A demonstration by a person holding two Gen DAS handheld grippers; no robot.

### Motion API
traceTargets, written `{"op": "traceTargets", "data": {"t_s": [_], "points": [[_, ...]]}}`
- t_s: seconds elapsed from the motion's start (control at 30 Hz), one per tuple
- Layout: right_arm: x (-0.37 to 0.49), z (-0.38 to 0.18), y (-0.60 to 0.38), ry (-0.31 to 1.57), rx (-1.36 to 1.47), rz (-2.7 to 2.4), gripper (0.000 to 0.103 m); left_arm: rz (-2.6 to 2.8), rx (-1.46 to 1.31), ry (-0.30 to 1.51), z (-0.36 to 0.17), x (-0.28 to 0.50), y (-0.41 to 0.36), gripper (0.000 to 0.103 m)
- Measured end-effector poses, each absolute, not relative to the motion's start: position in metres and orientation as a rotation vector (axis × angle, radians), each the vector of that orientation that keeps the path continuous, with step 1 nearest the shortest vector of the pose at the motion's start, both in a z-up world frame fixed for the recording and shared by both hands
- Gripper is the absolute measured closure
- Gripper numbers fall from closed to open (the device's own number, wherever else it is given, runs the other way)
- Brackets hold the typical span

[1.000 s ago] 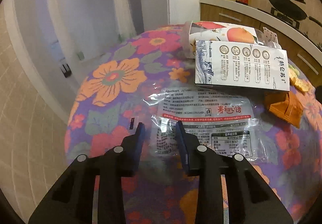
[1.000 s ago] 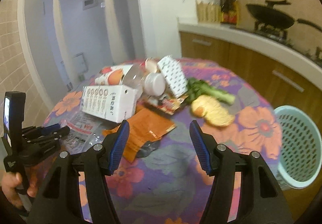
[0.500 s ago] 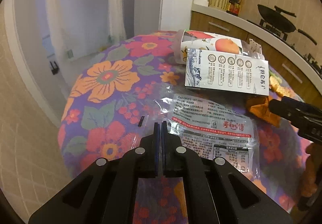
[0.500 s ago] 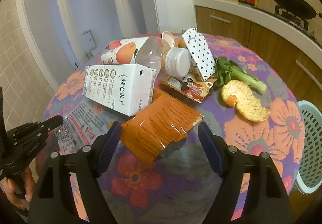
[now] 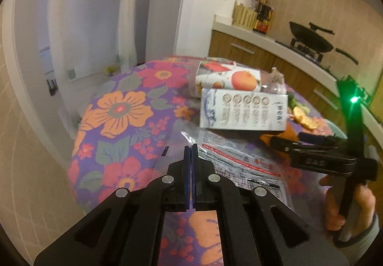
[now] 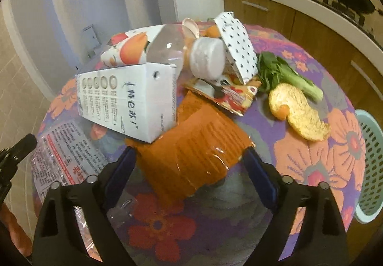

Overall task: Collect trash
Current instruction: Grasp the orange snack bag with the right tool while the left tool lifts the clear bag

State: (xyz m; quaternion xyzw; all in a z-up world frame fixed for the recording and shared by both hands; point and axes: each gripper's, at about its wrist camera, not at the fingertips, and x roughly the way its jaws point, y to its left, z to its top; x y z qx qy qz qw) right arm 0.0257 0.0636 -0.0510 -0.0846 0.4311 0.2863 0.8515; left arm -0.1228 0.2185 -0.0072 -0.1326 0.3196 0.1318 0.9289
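Trash lies on a round table with a flowered cloth [image 5: 119, 110]. My left gripper [image 5: 191, 153] is shut on the near edge of a clear plastic wrapper [image 5: 239, 160] with red and black print, lifting that edge a little; the wrapper also shows in the right wrist view [image 6: 64, 158]. My right gripper [image 6: 189, 165] is open, its fingers either side of an orange packet [image 6: 196, 151]. A white carton [image 6: 126, 103] lies beside it, also in the left wrist view [image 5: 244, 110].
Behind the carton lie a fruit-print carton [image 6: 126, 48], a clear bottle with a white cap [image 6: 205, 58], a dotted pouch [image 6: 237, 46], a snack wrapper [image 6: 229, 96], a leafy green [image 6: 287, 74] and orange peel [image 6: 299, 115]. A pale green basket [image 6: 368, 170] stands right of the table.
My left gripper closed on the clear wrapper's edge and has raised it. My right gripper moved down and forward until its open fingers flank the orange packet.
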Motion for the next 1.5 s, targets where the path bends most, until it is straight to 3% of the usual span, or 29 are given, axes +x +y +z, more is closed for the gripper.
{"op": "traceTargets", "data": {"t_s": [0.07, 0.17, 0.3, 0.33, 0.37, 0.4, 0.43, 0.47, 0.53, 0.67, 0.73, 0.77, 0.8, 0.83, 1.1, 1.2, 1.27, 1.33, 1.37, 1.4, 1.5], "points": [[0.027, -0.053, 0.06, 0.922, -0.169, 0.605, 0.037, 0.261, -0.267, 0.646, -0.004, -0.124, 0.216, 0.103], [0.024, -0.052, 0.052, 0.916, -0.157, 0.622, 0.068, 0.245, -0.261, 0.634, 0.001, -0.126, 0.211, 0.103], [0.02, -0.05, 0.041, 0.911, -0.138, 0.635, 0.069, 0.239, -0.249, 0.639, 0.001, -0.126, 0.209, 0.103], [0.017, -0.049, 0.038, 0.903, -0.132, 0.639, 0.081, 0.245, -0.245, 0.647, 0.0, -0.126, 0.209, 0.103], [0.016, -0.048, 0.036, 0.903, -0.134, 0.641, 0.103, 0.253, -0.242, 0.663, -0.004, -0.125, 0.211, 0.103], [0.014, -0.047, 0.032, 0.904, -0.131, 0.642, 0.103, 0.258, -0.243, 0.676, -0.007, -0.125, 0.213, 0.103], [0.014, -0.046, 0.029, 0.903, -0.124, 0.648, 0.103, 0.265, -0.248, 0.688, -0.011, -0.124, 0.216, 0.092], [0.013, -0.046, 0.026, 0.904, -0.13, 0.646, 0.103, 0.273, -0.254, 0.7, -0.015, -0.123, 0.219, 0.063], [0.014, -0.048, 0.023, 0.913, -0.151, 0.651, 0.103, 0.284, -0.26, 0.704, -0.021, -0.122, 0.225, 0.03], [0.011, -0.05, 0.01, 0.913, -0.153, 0.683, 0.098, 0.209, -0.263, 0.791, -0.035, -0.107, 0.233, 0.031], [0.011, -0.05, 0.005, 0.906, -0.142, 0.686, 0.074, 0.204, -0.248, 0.828, -0.042, -0.099, 0.233, 0.031], [0.013, -0.048, 0.004, 0.903, -0.125, 0.686, 0.041, 0.186, -0.246, 0.851, -0.047, -0.094, 0.232, 0.031], [0.013, -0.046, 0.002, 0.894, -0.111, 0.684, 0.03, 0.177, -0.249, 0.867, -0.051, -0.091, 0.23, 0.032], [0.013, -0.042, -0.001, 0.872, -0.081, 0.692, 0.028, 0.186, -0.23, 0.866, -0.052, -0.089, 0.226, 0.032], [0.024, -0.033, 0.032, 0.856, -0.087, 0.706, 0.028, 0.219, -0.129, 0.859, -0.055, -0.086, 0.207, 0.048], [0.029, -0.035, 0.057, 0.87, -0.159, 0.663, 0.028, 0.219, -0.111, 0.845, -0.055, -0.09, 0.201, 0.06], [0.034, -0.04, 0.068, 0.889, -0.165, 0.659, 0.028, 0.211, -0.114, 0.839, -0.054, -0.09, 0.197, 0.081], [0.038, -0.045, 0.077, 0.898, -0.179, 0.638, 0.028, 0.218, -0.109, 0.84, -0.054, -0.091, 0.195, 0.087], [0.037, -0.045, 0.077, 0.896, -0.182, 0.634, 0.032, 0.207, -0.115, 0.839, -0.054, -0.091, 0.195, 0.089], [0.036, -0.044, 0.078, 0.896, -0.181, 0.641, 0.046, 0.196, -0.122, 0.838, -0.053, -0.093, 0.195, 0.09], [0.029, -0.045, 0.075, 0.916, -0.185, 0.684, 0.065, 0.17, -0.149, 0.822, -0.048, -0.101, 0.197, 0.093]]}}
